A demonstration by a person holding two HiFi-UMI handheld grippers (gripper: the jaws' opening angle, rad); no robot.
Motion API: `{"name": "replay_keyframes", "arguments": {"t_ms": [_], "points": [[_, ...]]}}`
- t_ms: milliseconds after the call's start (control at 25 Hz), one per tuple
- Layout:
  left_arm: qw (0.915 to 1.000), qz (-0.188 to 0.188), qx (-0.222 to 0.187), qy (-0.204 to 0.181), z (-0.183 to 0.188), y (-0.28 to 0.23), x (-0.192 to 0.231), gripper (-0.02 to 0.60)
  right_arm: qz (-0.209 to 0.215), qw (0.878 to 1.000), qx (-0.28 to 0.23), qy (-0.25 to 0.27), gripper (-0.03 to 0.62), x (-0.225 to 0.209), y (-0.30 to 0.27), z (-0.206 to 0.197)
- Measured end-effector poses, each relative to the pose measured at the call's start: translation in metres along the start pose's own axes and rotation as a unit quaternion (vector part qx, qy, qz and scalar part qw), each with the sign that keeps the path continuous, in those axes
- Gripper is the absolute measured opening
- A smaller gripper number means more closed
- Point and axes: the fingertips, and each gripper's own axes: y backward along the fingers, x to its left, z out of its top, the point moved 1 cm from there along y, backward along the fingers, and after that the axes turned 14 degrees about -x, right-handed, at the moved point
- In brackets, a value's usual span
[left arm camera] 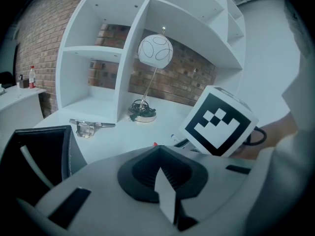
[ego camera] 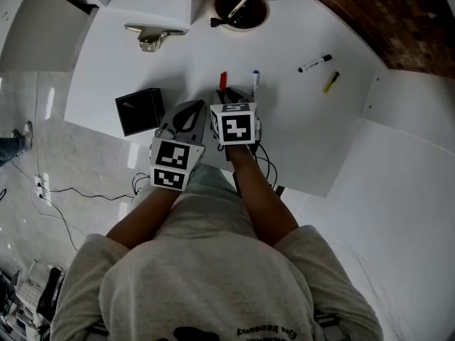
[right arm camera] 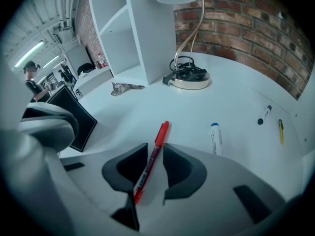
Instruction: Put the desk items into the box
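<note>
On the white desk (ego camera: 284, 133), my right gripper (right arm camera: 155, 149) is shut on a red marker (right arm camera: 153, 156), which runs slanted between the dark pads (right arm camera: 129, 167); its tip (ego camera: 222, 79) pokes out beyond the gripper (ego camera: 233, 96). My left gripper (left arm camera: 158, 154) sits beside the right one, shut with nothing in it. The black open box (ego camera: 138, 110) stands just left of the left gripper (ego camera: 188, 109); one box wall (left arm camera: 44, 156) shows close by. A blue-capped marker (right arm camera: 216, 138), a black marker (ego camera: 314, 63) and a yellow highlighter (ego camera: 331, 82) lie loose further right.
A globe lamp's round base (ego camera: 240, 9) with its coiled cord stands at the back. A metal stapler (ego camera: 153, 38) rests by the white shelf unit (left arm camera: 123, 48). A brick wall (right arm camera: 246, 38) runs behind the desk. A person (right arm camera: 32, 80) is far off to the left.
</note>
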Motion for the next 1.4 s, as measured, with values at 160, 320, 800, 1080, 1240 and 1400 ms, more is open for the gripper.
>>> {"name": "replay_keyframes", "arguments": {"t_ms": [160,320,800,1080,1240,1400], "points": [[1.0,0.0,0.0,0.0,0.001,0.002,0.002,0.005,-0.005,1.0,0.001,0.009,0.067,-0.003,-0.003,-0.002],[1.0,-0.003,-0.002,-0.003,0.004,0.004,0.001,0.005,-0.004,1.0,0.005,0.001,0.054,-0.004,-0.001,-0.003],[0.9997,-0.015,-0.008,-0.019,0.013,0.009,-0.007,0.004,-0.019,0.998,-0.054,-0.02,0.052,-0.003,0.02,0.012],[0.9994,-0.02,-0.015,-0.025,0.023,0.009,-0.01,0.005,-0.036,0.991,-0.127,-0.022,0.052,-0.004,0.041,0.036],[0.9991,-0.024,-0.021,-0.029,0.031,0.011,-0.013,0.005,-0.039,0.984,-0.172,-0.025,0.052,-0.001,0.054,0.05],[0.9987,-0.028,-0.028,-0.033,0.037,0.014,-0.015,0.005,-0.046,0.977,-0.206,-0.024,0.052,0.002,0.068,0.06]]}}
